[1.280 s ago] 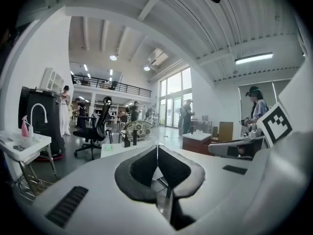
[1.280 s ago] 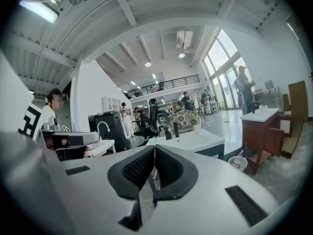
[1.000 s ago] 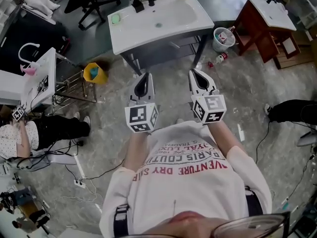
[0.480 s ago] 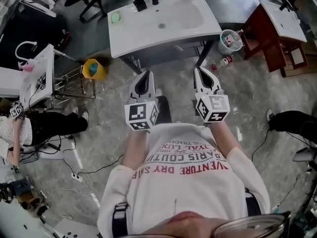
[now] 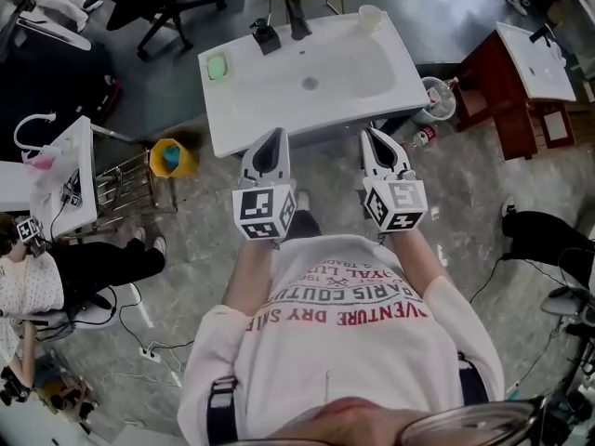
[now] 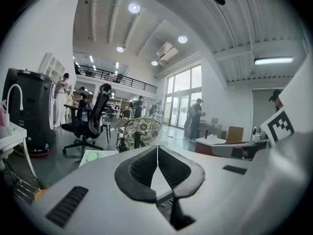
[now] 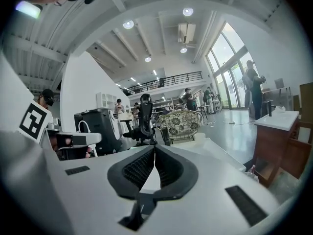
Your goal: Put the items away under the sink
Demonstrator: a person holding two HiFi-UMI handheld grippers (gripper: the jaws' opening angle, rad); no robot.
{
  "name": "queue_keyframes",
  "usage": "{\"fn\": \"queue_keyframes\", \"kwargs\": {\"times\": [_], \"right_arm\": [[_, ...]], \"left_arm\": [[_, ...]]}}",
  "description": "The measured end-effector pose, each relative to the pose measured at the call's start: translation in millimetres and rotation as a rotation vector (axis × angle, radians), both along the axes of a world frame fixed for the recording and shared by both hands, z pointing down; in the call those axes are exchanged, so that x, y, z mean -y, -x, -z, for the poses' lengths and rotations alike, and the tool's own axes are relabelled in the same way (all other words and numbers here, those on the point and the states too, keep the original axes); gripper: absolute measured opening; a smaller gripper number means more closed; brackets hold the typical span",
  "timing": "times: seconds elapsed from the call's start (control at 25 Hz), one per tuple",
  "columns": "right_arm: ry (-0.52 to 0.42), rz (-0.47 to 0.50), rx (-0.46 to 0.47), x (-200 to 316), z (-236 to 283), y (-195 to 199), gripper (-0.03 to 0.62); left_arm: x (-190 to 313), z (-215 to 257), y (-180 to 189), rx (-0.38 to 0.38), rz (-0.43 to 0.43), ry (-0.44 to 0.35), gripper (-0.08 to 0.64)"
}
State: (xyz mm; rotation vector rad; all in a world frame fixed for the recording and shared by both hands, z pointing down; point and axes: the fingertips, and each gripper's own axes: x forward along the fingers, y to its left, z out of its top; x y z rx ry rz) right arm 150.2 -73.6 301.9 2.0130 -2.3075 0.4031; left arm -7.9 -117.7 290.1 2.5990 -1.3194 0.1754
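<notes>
Green pad [image 5: 217, 66] lies on the sink [image 5: 244, 110] top's left corner, ahead-left of the left gripper [image 5: 272, 137], the nearer one. Left jaws are pressed together, empty. Right gripper [image 5: 373, 135]: same, tips touching, nothing held. Paper cup [image 5: 370, 17] at the back-right rim lies ahead of the right gripper. Both hover over the front edge.

The sink [image 5: 232, 124] is seen as smooth, glossy white; the floor [image 5: 186, 249] as mottled grey stone, faintly polished; the cabinet [image 5: 479, 96] as reddish-brown wood.
</notes>
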Motion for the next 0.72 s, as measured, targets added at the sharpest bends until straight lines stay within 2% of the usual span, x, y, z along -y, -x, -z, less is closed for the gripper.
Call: {"fn": "queue_keyframes", "kwargs": {"times": [0.36,0.52,0.72], "right_arm": [[0.004,0.003,-0.02,139.0,-0.4,39.4,0.026],[0.007,0.01,-0.011,187.1,-7.5,61.1,0.026],[0.021,0.04,-0.018,226.5,-17.9,81.2,0.026]], "left_arm": [[138.2,-1.5,30.7,-0.022,-0.025,0.017,0.028],[170.7,-14.9,43.5,-0.044,-0.038,0.056,0.028],[197.5,-31.0,62.2,-0.041,-0.016,0.089,0.028]]}}
